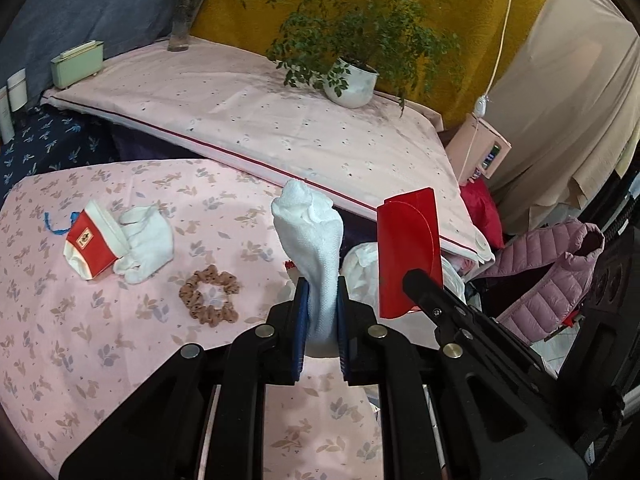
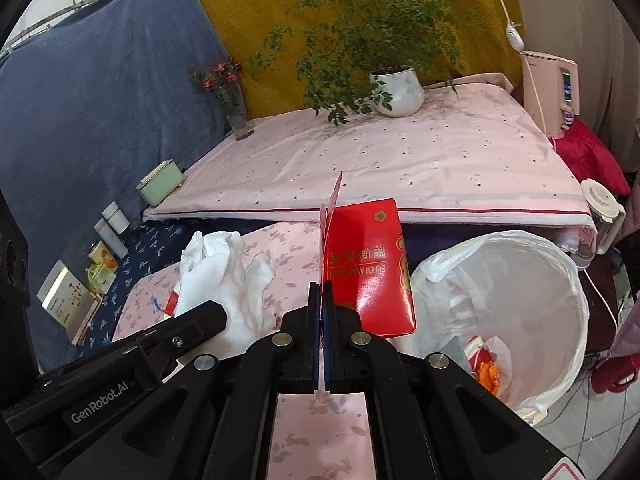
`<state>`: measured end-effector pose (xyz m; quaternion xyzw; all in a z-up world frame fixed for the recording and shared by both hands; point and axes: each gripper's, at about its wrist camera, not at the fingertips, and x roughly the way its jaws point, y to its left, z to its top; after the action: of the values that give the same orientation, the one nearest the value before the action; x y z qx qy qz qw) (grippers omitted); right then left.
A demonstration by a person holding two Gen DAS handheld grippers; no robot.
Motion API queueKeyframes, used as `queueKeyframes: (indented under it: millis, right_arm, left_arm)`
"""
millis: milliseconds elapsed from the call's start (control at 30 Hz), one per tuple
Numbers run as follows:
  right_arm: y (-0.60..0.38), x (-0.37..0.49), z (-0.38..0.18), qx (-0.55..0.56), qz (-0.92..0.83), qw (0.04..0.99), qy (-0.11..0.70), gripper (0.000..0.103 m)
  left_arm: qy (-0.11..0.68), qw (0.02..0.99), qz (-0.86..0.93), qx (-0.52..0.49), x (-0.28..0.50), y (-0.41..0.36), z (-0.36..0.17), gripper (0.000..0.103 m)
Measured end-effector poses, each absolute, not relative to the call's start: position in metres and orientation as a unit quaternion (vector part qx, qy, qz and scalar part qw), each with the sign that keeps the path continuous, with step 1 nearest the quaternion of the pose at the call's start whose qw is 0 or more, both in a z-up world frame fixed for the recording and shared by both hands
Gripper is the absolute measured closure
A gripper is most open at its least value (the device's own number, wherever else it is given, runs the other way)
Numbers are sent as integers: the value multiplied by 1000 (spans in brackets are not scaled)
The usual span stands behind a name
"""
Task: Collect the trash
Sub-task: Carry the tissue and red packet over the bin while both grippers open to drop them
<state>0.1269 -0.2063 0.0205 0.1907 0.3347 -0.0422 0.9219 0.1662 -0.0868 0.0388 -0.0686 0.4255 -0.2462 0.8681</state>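
Trash, two items, both lifted above the floral surface [image 1: 100, 340]. White cloth [image 1: 312, 248]: soft, light, limp; pinched low in left tool [image 1: 322, 308], top flopping. Red envelope [image 2: 368, 264]: thin, stiff, slick; edge clamped in right tool [image 2: 322, 304], beside lined bin [image 2: 560, 272].

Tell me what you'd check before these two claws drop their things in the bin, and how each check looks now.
1. Left gripper clamps the white cloth: ok.
2. Right gripper pinches the red envelope: ok.
3. Trash bin open, bag-lined: ok.
4. Room left inside the bin: ok.
5. Envelope directly above the bin: cannot tell.
6. Table cleared: not ok, paper cup and scrunchie remain.
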Motion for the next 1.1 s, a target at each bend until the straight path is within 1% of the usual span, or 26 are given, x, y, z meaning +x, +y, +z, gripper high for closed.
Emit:
queueKeyframes:
  millis: [267, 500, 600, 633, 667, 700, 733, 767, 800, 833, 867, 1100]
  right_arm:
    - [-258, 104, 12, 212, -84, 916, 330, 102]
    - [-296, 90, -4, 231, -116, 906, 335, 102]
    - [-305, 87, -11, 234, -124, 902, 340, 102]
    - [-307, 87, -13, 235, -126, 901, 342, 101]
    - [-309, 87, -15, 235, -129, 900, 343, 100]
    - [-311, 87, -16, 234, -140, 900, 341, 98]
    - [-312, 86, -16, 233, -147, 899, 340, 91]
    - [-313, 86, -16, 232, -151, 899, 339, 82]
    - [-313, 86, -16, 233, -152, 899, 337, 78]
    - [-314, 86, -17, 233, -153, 900, 336, 71]
    - [-315, 87, -17, 233, -154, 900, 336, 70]
    - [-308, 91, -19, 228, -144, 900, 342, 70]
  left_arm:
    - [435, 849, -296, -48, 159, -144, 36, 90]
    - [453, 829, -326, -41, 159, -183, 21, 90]
    - [457, 824, -333, -40, 160, -194, 17, 88]
    - [456, 825, -331, -42, 161, -196, 15, 84]
    - [457, 826, -327, -42, 161, -198, 14, 79]
    - [459, 826, -325, -43, 162, -199, 13, 66]
    - [460, 826, -322, -46, 163, -199, 12, 58]
    - [460, 829, -316, -48, 164, -198, 11, 56]
    - [459, 830, -312, -47, 165, -198, 10, 54]
    - [459, 832, -309, -45, 165, -197, 9, 54]
    - [459, 834, -303, -42, 166, -196, 7, 54]
    - [461, 843, -273, -43, 171, -181, -1, 54]
